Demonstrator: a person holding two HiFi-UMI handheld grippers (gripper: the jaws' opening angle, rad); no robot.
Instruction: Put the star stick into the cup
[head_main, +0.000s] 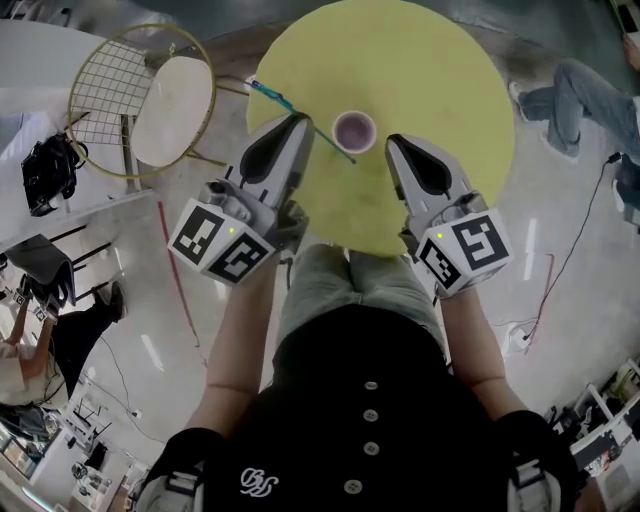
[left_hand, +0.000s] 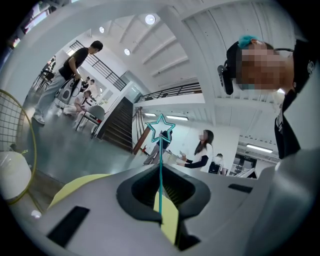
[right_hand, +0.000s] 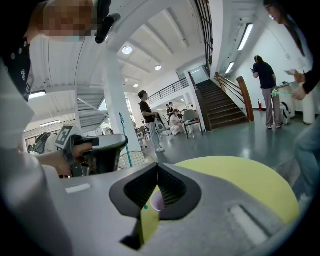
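Now my left gripper pinches the star stick, star end pointing away. My right gripper has its jaws pressed together on nothing. The cup stands near the yellow table's middle, between both grippers' tips.

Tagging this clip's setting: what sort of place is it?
Probably a big open indoor hall, maybe a lab or office atrium: stairs to a railed upper level, glossy floor, people scattered about.

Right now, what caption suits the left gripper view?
Left claw shut on the star stick, its star end pointing forward.
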